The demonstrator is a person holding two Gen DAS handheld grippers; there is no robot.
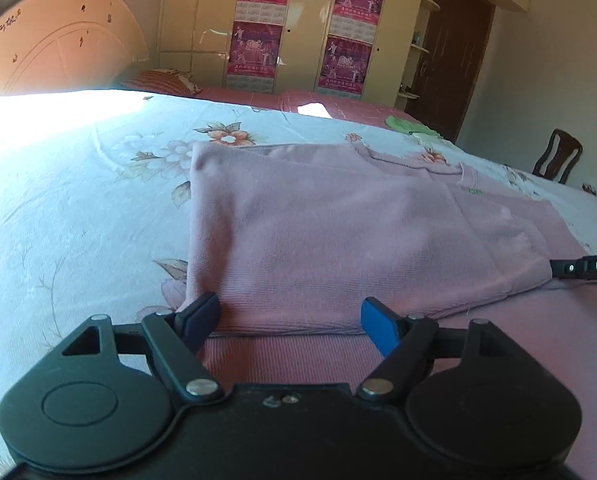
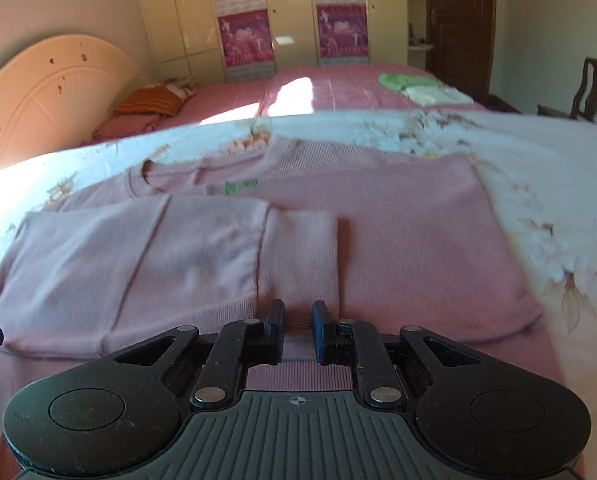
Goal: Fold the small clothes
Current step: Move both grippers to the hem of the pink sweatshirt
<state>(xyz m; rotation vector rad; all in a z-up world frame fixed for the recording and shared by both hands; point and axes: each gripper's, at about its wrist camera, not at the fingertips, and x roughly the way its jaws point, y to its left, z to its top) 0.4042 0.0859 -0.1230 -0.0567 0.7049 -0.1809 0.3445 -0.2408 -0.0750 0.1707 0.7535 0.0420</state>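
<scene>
A pink sweater [image 1: 338,232] lies flat on the floral bedsheet [image 1: 78,208], with one side and its sleeve [image 2: 298,256] folded over the body. My left gripper [image 1: 292,316] is open wide just above the near edge of the folded flap, one finger at the flap's left corner; its pads do not press the cloth. My right gripper [image 2: 298,320] has its jaws only slightly apart, right at the near end of the folded sleeve, with pink cloth showing through the gap. One of its fingers [image 1: 570,269] shows at the flap's right corner in the left wrist view.
A second bed with a pink cover [image 2: 338,88] stands behind, with green and white folded clothes [image 2: 418,86] on it. A curved headboard [image 2: 50,96] is at the left; a wardrobe with posters [image 2: 258,20], a dark door [image 2: 458,20] and a wooden chair [image 2: 594,88] stand at the back.
</scene>
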